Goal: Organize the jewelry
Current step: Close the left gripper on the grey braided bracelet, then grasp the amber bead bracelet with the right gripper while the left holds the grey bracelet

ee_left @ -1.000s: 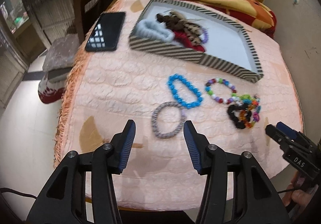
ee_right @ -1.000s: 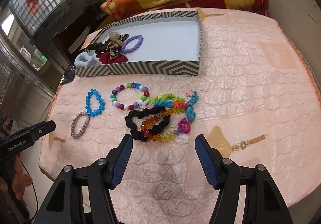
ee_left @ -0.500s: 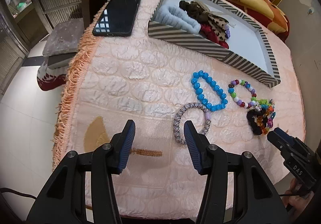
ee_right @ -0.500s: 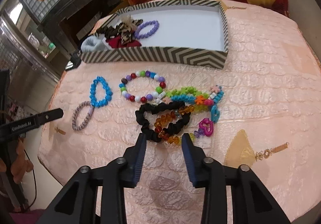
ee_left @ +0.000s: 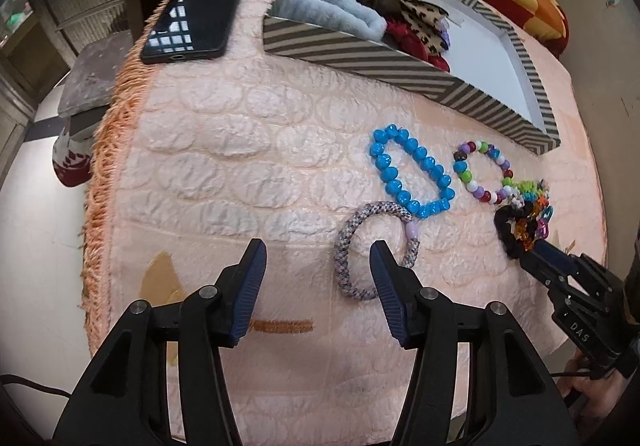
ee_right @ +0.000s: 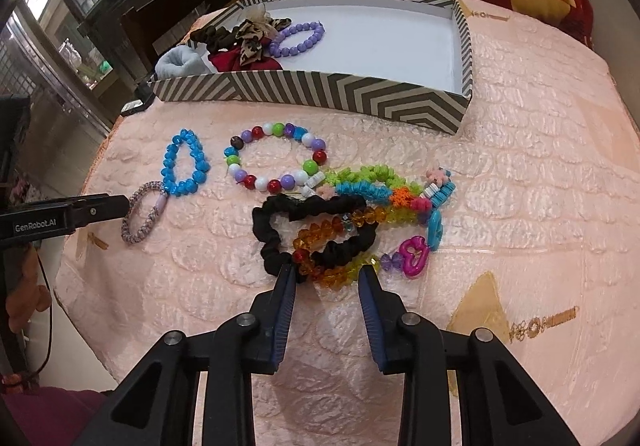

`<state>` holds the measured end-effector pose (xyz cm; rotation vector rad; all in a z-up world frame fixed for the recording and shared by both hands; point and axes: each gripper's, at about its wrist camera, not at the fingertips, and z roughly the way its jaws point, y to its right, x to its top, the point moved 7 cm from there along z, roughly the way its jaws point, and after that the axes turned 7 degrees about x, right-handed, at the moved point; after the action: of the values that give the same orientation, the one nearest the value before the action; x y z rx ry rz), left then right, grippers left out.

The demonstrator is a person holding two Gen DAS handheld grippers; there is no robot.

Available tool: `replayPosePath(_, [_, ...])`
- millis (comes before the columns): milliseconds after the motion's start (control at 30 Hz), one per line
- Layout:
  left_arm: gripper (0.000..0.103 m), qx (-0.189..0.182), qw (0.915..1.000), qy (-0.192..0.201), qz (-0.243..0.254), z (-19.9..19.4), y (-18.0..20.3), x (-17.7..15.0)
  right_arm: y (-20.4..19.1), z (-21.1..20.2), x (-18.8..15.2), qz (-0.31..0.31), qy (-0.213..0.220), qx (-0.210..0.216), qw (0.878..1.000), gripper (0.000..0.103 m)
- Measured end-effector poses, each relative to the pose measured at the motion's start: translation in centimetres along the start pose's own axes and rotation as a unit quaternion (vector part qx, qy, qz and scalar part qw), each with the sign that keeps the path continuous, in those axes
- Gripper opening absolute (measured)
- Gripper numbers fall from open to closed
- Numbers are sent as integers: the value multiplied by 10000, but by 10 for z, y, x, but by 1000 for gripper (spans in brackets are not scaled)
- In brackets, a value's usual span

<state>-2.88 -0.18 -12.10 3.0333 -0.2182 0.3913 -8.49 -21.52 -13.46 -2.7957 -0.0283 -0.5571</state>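
A: Left wrist view: left tongs point(ee_left: 316, 260) gape, jaws just widened, one tip inside the grey braided bracelet point(ee_left: 374, 250), nothing pinched. A phone point(ee_left: 196, 12) lies left of the striped box point(ee_left: 404, 66).

B: Right wrist view hides the phone. Right tongs point(ee_right: 327, 274) have narrowed, still parted, at the black scrunchie point(ee_right: 280, 214) and amber bead bracelet point(ee_right: 320, 236); neither pressed. A purple bead bracelet point(ee_right: 298, 40) sits inside the box.

On the worktop point(ee_left: 248, 150) the box point(ee_right: 320, 92) lies behind a row of bracelets point(ee_right: 276, 162), phone point(ee_left: 198, 16) left of it, scrunchies point(ee_right: 240, 40) in its left end.
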Motion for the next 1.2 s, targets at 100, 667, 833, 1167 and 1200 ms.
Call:
replayPosePath(100, [54, 11, 9998, -90, 150, 7, 5, 0, 2, 1, -2, -9, -30, 57, 10000, 31])
replayPosePath(667, [9, 173, 9986, 65, 501, 13, 10, 13, -5, -19, 3, -375, 82, 182, 9991, 4])
replayPosePath(833, [9, 211, 9985, 80, 509, 12, 10, 12, -1, 1, 4, -686, -247, -97, 9973, 4])
replayPosePath(1167, [9, 208, 9990, 6, 391, 12, 2, 7, 7, -1, 13, -1098, -374, -247, 9929, 26])
replayPosePath(1200, [9, 194, 9991, -3, 387, 12, 2, 7, 7, 0, 13, -1124, -422, -209, 9925, 26])
